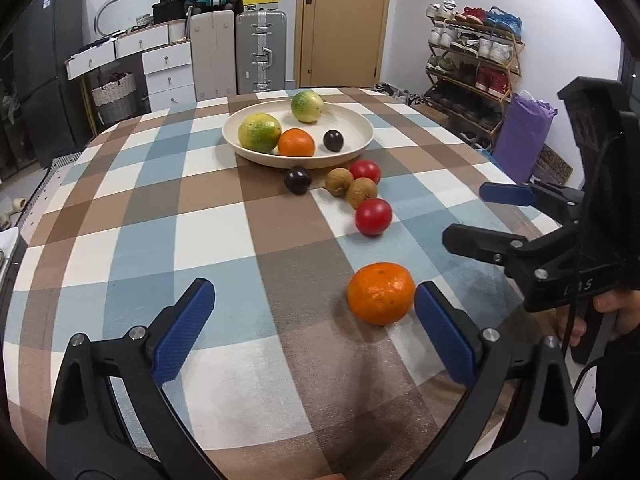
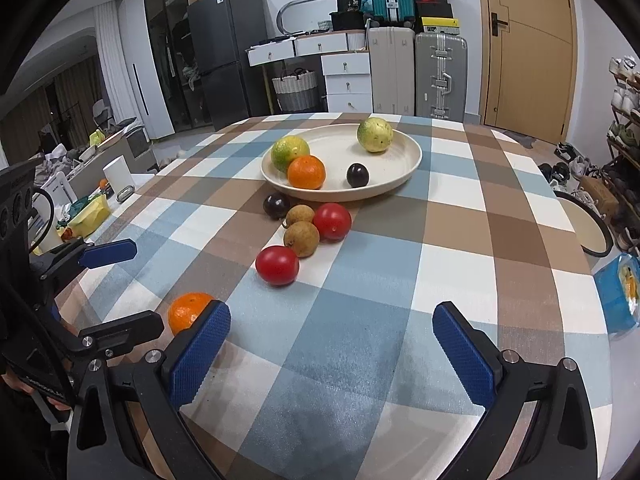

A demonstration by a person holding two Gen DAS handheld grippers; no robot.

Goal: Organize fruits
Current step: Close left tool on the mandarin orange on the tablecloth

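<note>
A cream plate (image 1: pixel 348 156) (image 2: pixel 408 168) holds two green-yellow citrus fruits (image 1: pixel 259 131), an orange (image 1: pixel 296 143) and a dark plum (image 1: pixel 333 140). On the cloth in front of it lie a dark plum (image 1: pixel 297 180), two brown kiwis (image 1: pixel 361 192), and two red tomatoes (image 1: pixel 373 217) (image 2: pixel 277 265). A loose orange (image 1: pixel 380 293) (image 2: pixel 187 311) lies nearest, beside the right finger of my left gripper (image 1: pixel 312 320), which is open and empty. My right gripper (image 2: pixel 332 344) is open and empty; it also shows in the left wrist view (image 1: pixel 484 216).
The round table wears a checked cloth (image 1: pixel 208 240). Suitcases (image 1: pixel 260 52), white drawers (image 1: pixel 168 72) and a door stand behind. A shoe rack (image 1: pixel 472 64) is at the right. A blue bag (image 2: pixel 620 292) sits off the table's right edge.
</note>
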